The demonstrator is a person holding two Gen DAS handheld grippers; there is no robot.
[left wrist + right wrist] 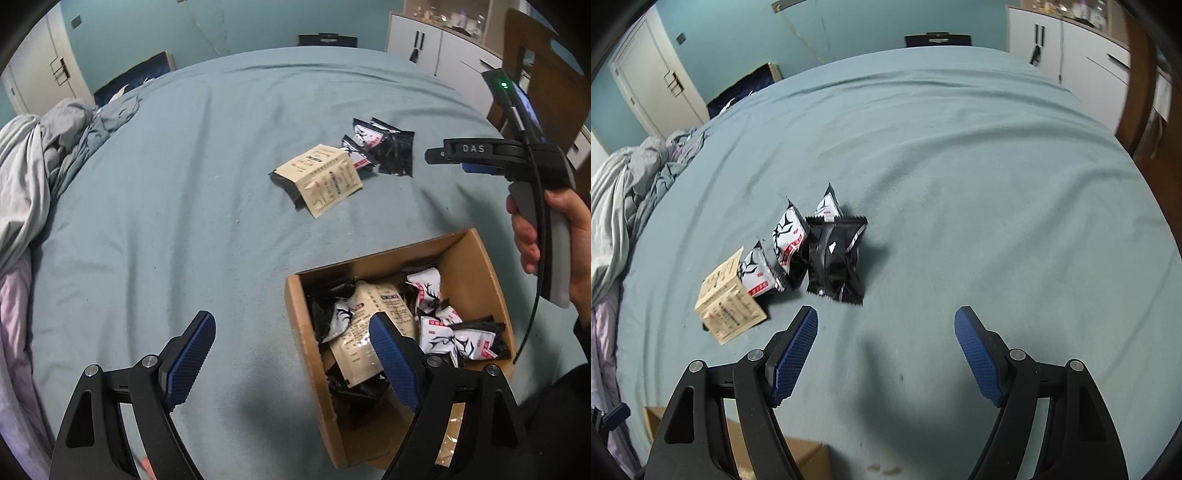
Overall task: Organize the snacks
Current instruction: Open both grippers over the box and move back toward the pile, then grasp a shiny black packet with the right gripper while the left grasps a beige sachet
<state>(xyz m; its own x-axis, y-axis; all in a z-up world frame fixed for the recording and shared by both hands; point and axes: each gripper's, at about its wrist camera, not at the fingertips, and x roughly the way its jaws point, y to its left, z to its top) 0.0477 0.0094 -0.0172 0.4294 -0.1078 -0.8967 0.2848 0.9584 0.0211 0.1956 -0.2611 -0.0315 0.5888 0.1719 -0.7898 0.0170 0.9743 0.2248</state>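
Observation:
A cardboard box (pixel 476 258) stands on the blue bed sheet with several black-and-white snack packets and a beige packet (pixel 369 332) inside. My left gripper (pixel 291 328) hangs open above the box's left wall, empty. Farther out lie a beige packet (pixel 325 181), white packets with a black antler print (pixel 788 236) and a black packet (pixel 836 254). My right gripper (pixel 886 325) is open and empty, just short of the black packet. In the left wrist view the right gripper (pixel 436 155) shows from the side, held by a hand (pixel 576 236).
Crumpled grey bedding (pixel 44 155) is piled at the left edge of the bed. White cabinets (pixel 1082 51) and a wooden frame (pixel 546 74) stand at the back right. A corner of the box (pixel 809 458) shows at the bottom of the right wrist view.

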